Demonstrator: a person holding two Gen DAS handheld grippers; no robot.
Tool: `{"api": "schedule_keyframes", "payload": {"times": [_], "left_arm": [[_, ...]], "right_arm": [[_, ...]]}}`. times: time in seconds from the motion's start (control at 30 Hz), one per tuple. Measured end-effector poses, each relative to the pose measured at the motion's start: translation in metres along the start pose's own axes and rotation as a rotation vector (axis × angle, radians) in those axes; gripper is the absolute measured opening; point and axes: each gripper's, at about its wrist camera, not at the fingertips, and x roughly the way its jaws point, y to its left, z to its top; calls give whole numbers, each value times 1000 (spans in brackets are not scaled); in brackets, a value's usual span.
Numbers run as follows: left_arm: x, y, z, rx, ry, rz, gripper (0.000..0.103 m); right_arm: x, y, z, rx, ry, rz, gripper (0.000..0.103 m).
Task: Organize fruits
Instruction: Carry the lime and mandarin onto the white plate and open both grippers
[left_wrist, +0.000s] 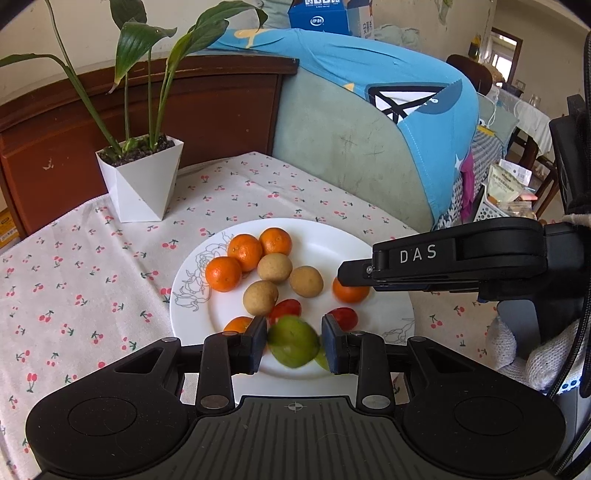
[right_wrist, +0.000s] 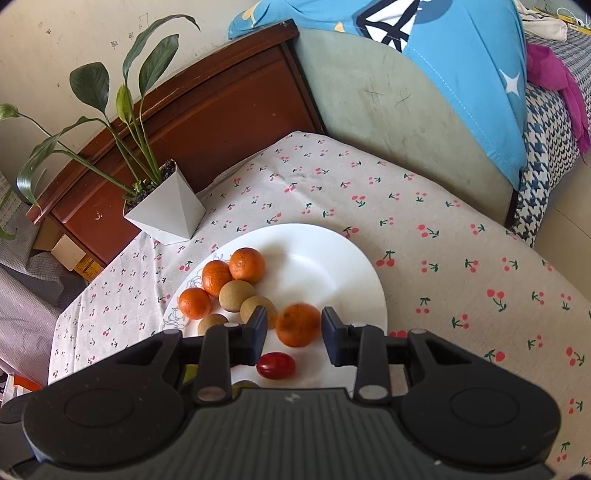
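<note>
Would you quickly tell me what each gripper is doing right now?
Left gripper: open, fingers either side of a blurred green fruit, no visible contact.
Right gripper: open, fingers astride an orange, not gripping.

White capitals "DAS" stood on the side of the right gripper (left_wrist: 354, 277) — the black body reaching in from the right in the left wrist view. A blue carton (left_wrist: 319, 16) on top of the furniture behind carried a round white logo with Chinese characters that read as 伊利, though small and soft; on its pale side panel two larger characters showed — the first read as 安, the second too cut off to tell. Print on a pale food packet (left_wrist: 503, 186) at the far right was too small to read.
</note>
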Motion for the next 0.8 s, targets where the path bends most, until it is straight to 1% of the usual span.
{"api": "schedule_keyframes", "payload": {"times": [0.1,0.17,0.2,0.23,0.27,0.3,0.33,0.37,0.4,0.47,0.53,0.57,0.63,0.67,0.73,0.77,0.8], "left_arm": [[-2,-1,2,-1,-4,2,32],[-2,-1,3,-8,3,9,40],[-3,-1,3,-11,4,16,49],[-3,-2,4,-12,3,20,53],[-4,-2,5,-13,3,22,53],[-5,-2,6,-15,5,25,55],[-5,-2,7,-19,8,29,61],[-6,-2,8,-24,12,35,65],[-7,-3,9,-30,18,44,70],[-9,-4,10,-27,15,42,71],[-11,-5,10,-22,15,53,78],[-11,-5,11,-21,18,63,80],[-13,-4,11,-19,25,83,83],[-15,-2,11,-21,25,88,83],[-18,1,11,-33,29,108,91],[-19,3,11,-40,36,124,93],[-20,4,12,-44,45,138,94]], "right_arm": [[-1,-1,1,4,-9,4,34],[-3,-1,2,5,-16,6,34],[-3,-1,2,7,-22,8,35],[-4,-1,2,12,-25,9,35],[-5,-2,3,18,-27,9,35],[-5,-2,3,25,-29,9,38],[-6,-2,4,30,-29,9,40],[-6,-2,4,32,-29,7,44],[-7,-2,4,32,-30,2,44],[-8,0,5,33,-31,-6,44],[-11,3,4,28,-32,-21,46],[-12,4,4,23,-36,-30,49],[-15,8,4,9,-46,-51,51],[-16,9,4,4,-48,-63,52],[-18,13,4,-4,-49,-94,60],[-20,14,3,-8,-51,-110,65],[-23,15,3,-13,-56,-125,66]]}}
